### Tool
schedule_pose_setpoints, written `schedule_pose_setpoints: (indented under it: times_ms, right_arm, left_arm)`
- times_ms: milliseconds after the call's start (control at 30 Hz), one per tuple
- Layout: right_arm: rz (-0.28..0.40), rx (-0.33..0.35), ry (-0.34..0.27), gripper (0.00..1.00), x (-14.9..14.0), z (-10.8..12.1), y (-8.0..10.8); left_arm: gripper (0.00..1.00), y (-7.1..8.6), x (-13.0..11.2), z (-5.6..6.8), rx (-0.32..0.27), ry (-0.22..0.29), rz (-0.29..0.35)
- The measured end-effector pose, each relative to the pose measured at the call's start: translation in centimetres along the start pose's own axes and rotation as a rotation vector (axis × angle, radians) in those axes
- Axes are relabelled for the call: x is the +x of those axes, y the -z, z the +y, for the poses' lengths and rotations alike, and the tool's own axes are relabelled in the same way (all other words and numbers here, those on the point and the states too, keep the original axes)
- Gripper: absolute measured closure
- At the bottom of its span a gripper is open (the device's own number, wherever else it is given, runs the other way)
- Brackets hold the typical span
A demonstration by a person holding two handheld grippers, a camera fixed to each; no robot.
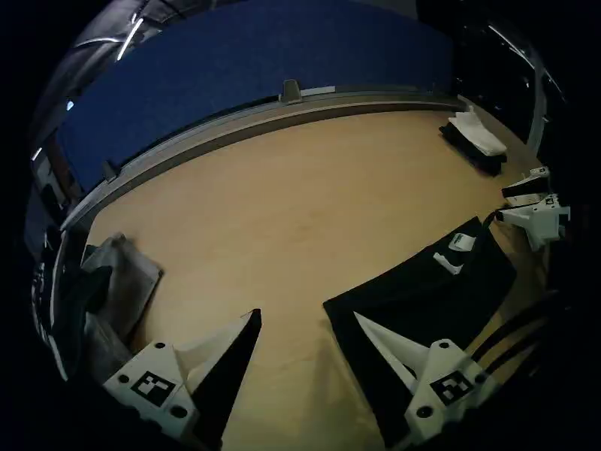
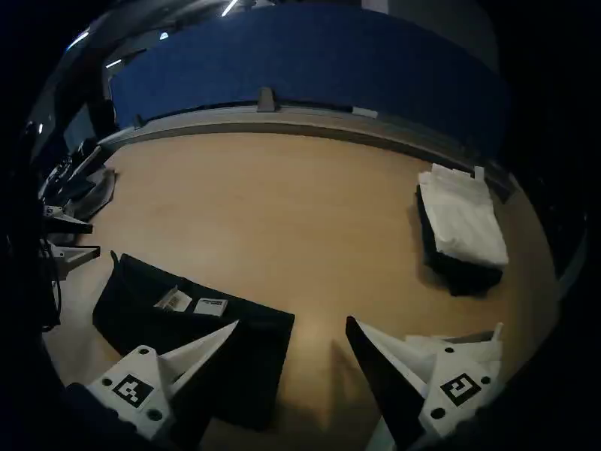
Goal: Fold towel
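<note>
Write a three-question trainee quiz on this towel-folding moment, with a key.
1. True or false: the left claw is shut on the black towel.
2. Multiple choice: what colour is the top towel of the folded stack? A) white B) red C) green
3. Fill in: in the right gripper view, the black towel shows ____ white tags.
Key: 1 false, the claw is open and holds nothing; 2 A; 3 two.

An office: light wooden desk [image 1: 300, 210], blue fabric divider screen [image 1: 248, 68], ceiling strip lights [image 1: 129, 39].
</note>
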State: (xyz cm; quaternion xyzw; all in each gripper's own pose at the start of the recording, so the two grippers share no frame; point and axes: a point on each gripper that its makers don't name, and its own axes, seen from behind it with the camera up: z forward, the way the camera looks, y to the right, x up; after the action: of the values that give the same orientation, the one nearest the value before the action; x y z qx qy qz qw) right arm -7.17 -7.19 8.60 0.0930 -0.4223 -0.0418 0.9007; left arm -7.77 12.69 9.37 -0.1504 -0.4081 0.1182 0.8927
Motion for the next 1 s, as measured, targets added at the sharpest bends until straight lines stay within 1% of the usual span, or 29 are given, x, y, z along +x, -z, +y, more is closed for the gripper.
schedule_pose_setpoints:
  times_ms: [67, 133, 200, 267, 400, 433, 767, 1000]
  right_arm:
    - [0.0, 0.001, 0.001, 0.0, -0.1, 0.0, 0.1]
    - [-0.001, 0.002, 0.002, 0.0, -0.2, -0.1, 0.1]
    - [-0.002, 0.005, 0.005, 0.0, -0.3, -0.3, 0.2]
    - [-0.002, 0.009, 0.007, 0.0, -0.4, -0.5, 0.3]
    - [-0.004, 0.023, 0.015, 0.0, -0.6, -1.4, 0.4]
    - [-0.004, 0.026, 0.018, 0.0, -0.7, -1.7, 0.4]
    - [-0.008, 0.073, 0.048, 0.0, -0.9, -5.8, 0.2]
    - [-0.009, 0.122, 0.062, 0.0, -0.9, -9.4, 0.2]
  left_arm:
    - [0.2, 0.1, -0.1, 0.0, 0.001, 0.003, 0.001]
    - [0.18, 0.3, -0.2, 0.0, 0.002, 0.008, 0.002]
    - [0.12, 0.5, -0.3, 0.0, 0.003, 0.014, 0.002]
    - [0.12, 0.7, -0.4, 0.0, 0.005, 0.02, 0.003]
    - [0.06, 1.5, -0.8, -0.4, 0.017, 0.043, 0.008]
    - [0.06, 1.7, -1.0, -0.5, 0.019, 0.05, 0.01]
    - [0.05, 4.6, -2.9, -2.1, 0.058, 0.132, 0.026]
    - [0.06, 5.9, -4.4, -3.0, 0.075, 0.166, 0.025]
